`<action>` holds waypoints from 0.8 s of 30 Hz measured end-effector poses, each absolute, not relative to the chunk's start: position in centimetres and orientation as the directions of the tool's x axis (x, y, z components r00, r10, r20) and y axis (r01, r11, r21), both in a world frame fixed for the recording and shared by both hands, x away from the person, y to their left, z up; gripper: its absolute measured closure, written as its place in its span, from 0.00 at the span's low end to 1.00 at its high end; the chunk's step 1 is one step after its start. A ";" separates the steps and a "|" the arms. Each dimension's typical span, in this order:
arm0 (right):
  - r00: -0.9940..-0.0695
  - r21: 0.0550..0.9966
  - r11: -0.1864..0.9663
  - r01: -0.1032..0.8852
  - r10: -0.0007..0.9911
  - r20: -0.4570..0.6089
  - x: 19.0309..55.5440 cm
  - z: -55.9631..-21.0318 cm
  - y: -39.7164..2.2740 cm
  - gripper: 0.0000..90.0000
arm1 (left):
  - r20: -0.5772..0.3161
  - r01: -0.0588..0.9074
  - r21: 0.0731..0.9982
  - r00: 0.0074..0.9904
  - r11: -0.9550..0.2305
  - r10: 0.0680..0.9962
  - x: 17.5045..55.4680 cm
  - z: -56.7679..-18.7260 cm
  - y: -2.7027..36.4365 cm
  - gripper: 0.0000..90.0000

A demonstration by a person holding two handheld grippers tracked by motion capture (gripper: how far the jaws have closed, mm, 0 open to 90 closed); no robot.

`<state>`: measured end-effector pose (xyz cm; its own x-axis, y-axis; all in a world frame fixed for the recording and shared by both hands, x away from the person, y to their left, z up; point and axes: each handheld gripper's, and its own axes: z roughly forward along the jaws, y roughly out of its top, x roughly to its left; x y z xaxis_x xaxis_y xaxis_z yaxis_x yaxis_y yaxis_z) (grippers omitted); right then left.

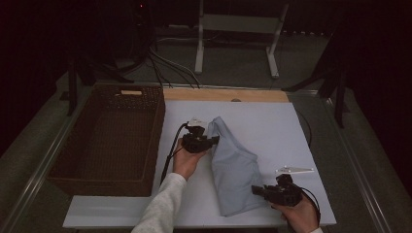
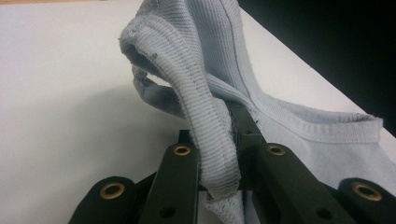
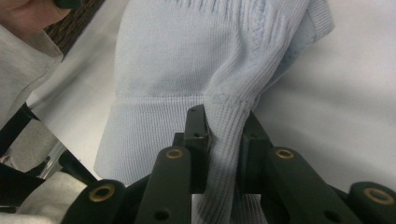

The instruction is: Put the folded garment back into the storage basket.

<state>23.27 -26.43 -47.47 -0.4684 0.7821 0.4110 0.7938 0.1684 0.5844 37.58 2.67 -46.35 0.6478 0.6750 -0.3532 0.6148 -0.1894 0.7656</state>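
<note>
A pale blue knit garment [image 1: 233,167] is being held on the white table [image 1: 272,121], right of the wicker basket [image 1: 109,141]: its ribbed neckline is being clamped by the left tool [image 1: 214,140], its hem by the right tool [image 1: 256,190]. Being soft and limp, it is best gripped at the ribbed edges.

The garment [image 1: 234,167] is a soft, matt, pale blue knit cloth, finely ribbed along its rolled neckline band [image 2: 196,93] and along the hem band [image 3: 224,140], with slightly fuzzy, pilled edges and neat rows of stitching beside the seams. The left gripper [image 2: 231,135] and right gripper [image 3: 223,140] look like black matt plastic, their arms set with small shiny brass-coloured eyelets. The table top [image 1: 272,121] is a smooth, matt white board, with a strip of bare pale wood [image 1: 223,94] at its far edge. The basket [image 1: 109,141] is dark brown woven wicker, rough and coarse. The person's sleeve [image 1: 163,204] is a light grey, soft, matt fabric.
</note>
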 end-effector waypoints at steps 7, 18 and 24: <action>-0.475 0.582 0.160 0.797 0.762 0.440 23.5 -46.9 -25.9 0.87 | -0.356 0.611 0.770 0.650 -0.183 0.671 37.7 -45.7 2.7 0.93; -0.495 0.595 0.162 0.787 0.742 0.452 24.0 -46.1 -25.0 0.87 | -0.344 0.602 0.778 0.648 -0.180 0.679 37.8 -44.8 3.5 0.93; -0.503 0.604 0.158 0.781 0.733 0.458 24.3 -45.7 -24.3 0.87 | -0.342 0.600 0.781 0.644 -0.174 0.685 37.9 -44.4 4.0 0.93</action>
